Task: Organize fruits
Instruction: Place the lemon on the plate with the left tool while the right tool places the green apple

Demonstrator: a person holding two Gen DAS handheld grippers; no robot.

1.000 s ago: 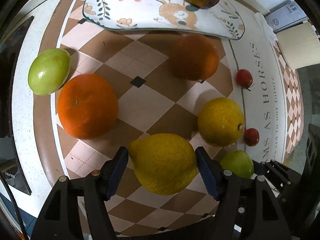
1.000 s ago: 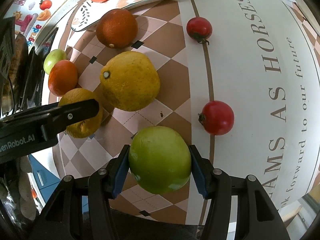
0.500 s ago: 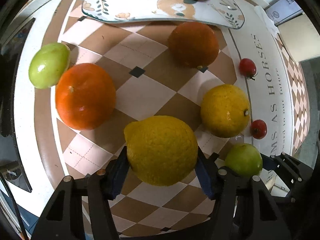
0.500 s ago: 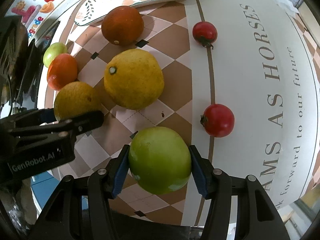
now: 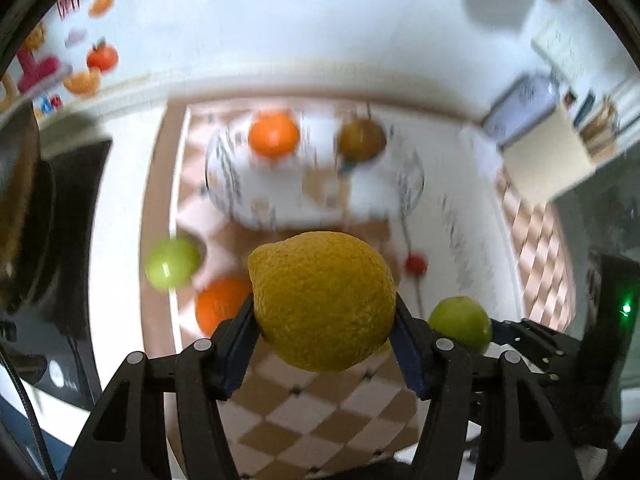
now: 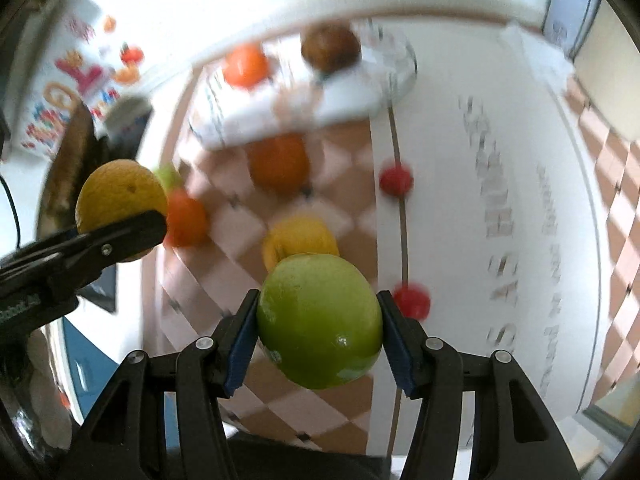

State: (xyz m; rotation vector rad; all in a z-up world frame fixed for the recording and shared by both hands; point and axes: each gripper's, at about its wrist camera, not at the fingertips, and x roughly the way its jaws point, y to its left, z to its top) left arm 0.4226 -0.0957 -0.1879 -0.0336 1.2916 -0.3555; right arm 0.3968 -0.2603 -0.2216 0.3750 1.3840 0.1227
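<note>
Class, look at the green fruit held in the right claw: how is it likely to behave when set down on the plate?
The green fruit looks round and glossy, so it may roll once the right claw lets go. It keeps its shape between the pads, so it is probably firm. The plate looks shallow, so its rim may barely stop it.

Left tool (image 5: 325, 334) of matte black plastic, blue pads (image 5: 404, 350) lining its fingers, silver screw heads along the angular arms, right tool (image 6: 318, 334) built alike, white lettering on one black arm
</note>
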